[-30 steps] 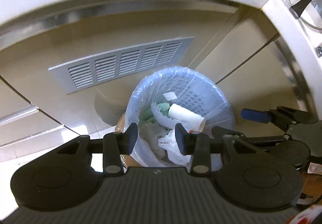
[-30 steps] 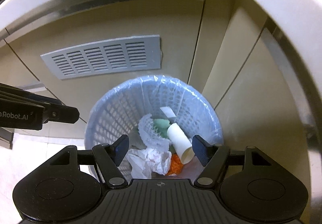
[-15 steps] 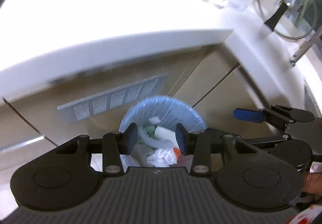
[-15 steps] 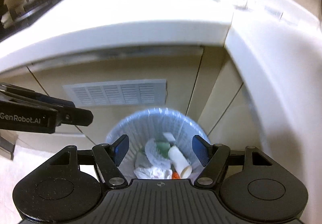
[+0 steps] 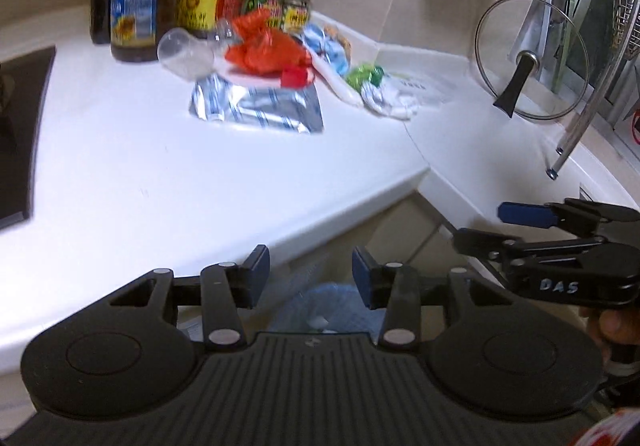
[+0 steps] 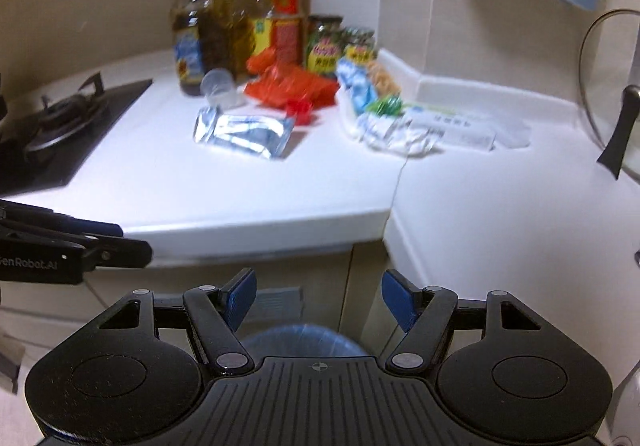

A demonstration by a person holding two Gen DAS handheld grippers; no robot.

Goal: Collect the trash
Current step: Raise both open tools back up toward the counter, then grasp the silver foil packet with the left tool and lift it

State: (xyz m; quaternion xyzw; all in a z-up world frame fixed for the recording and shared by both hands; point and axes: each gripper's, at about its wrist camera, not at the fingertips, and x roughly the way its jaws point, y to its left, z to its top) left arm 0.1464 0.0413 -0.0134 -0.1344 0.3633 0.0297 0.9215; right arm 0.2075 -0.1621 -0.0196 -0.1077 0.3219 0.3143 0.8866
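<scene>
Trash lies on the white counter (image 5: pixel 140 173): a silver foil pouch (image 5: pixel 256 107), a red crumpled wrapper (image 5: pixel 264 45), a clear plastic cup (image 5: pixel 184 53), a red cap (image 5: pixel 294 77) and white and green wrappers (image 5: pixel 380 93). The same pouch (image 6: pixel 244 131), red wrapper (image 6: pixel 292 85) and white wrappers (image 6: pixel 400 133) show in the right wrist view. The blue-lined bin (image 5: pixel 324 310) sits on the floor below, also in the right wrist view (image 6: pixel 304 340). My left gripper (image 5: pixel 310 280) and right gripper (image 6: pixel 316 300) are open and empty, held in front of the counter edge above the bin.
Oil and sauce bottles (image 5: pixel 134 5) and jars (image 6: pixel 324 45) stand at the back corner. A gas hob (image 6: pixel 60 125) is at the left. A glass pot lid (image 5: pixel 528 57) leans at the right. The counter (image 6: pixel 500 226) turns a corner toward the right.
Both grippers have risen and tilted up from over the bin to face the counter top. The bin has dropped to the bottom of both views. Both grippers stay open.
</scene>
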